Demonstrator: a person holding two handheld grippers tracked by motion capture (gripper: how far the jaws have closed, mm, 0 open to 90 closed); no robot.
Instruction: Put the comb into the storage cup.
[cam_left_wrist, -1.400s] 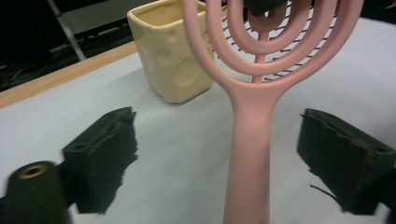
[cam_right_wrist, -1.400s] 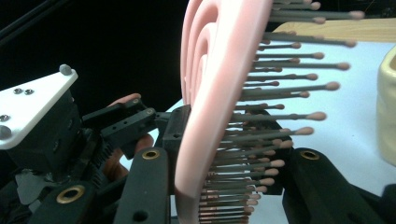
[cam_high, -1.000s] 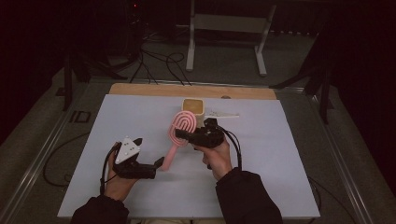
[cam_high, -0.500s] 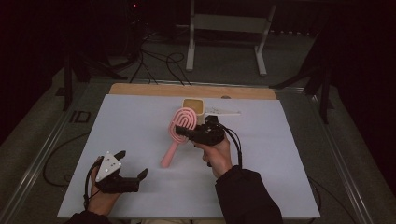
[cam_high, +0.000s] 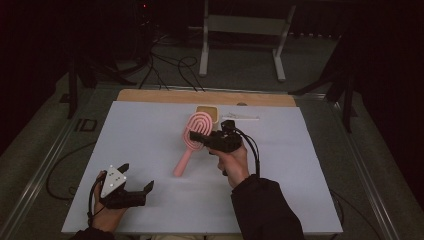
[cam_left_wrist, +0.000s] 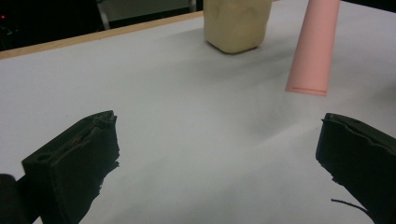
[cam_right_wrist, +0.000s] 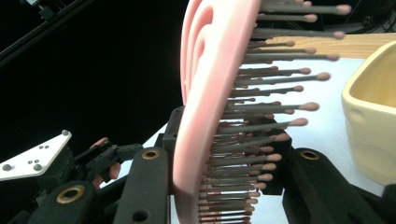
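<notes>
**Brush clamped mid-table, left gripper apart at near edge**

Left gripper (cam_high: 134, 192) sits by the table's (cam_high: 150, 125) near-left edge, jaws apart, bare white around. Mid-table, right gripper (cam_high: 197, 136) clamps the brush (cam_high: 192, 137) head. Cup (cam_high: 207, 113) stands near the far edge.

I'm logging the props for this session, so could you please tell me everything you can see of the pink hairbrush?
The pink hairbrush looks like moulded plastic: an oval head with looping ridges on its back, grey bristles with pale rounded tips, and a plain tapered handle. The right claw is shut on the head, holding it on edge with the bristles pointing sideways. The handle slants down toward the white table, near the cream container.
</notes>
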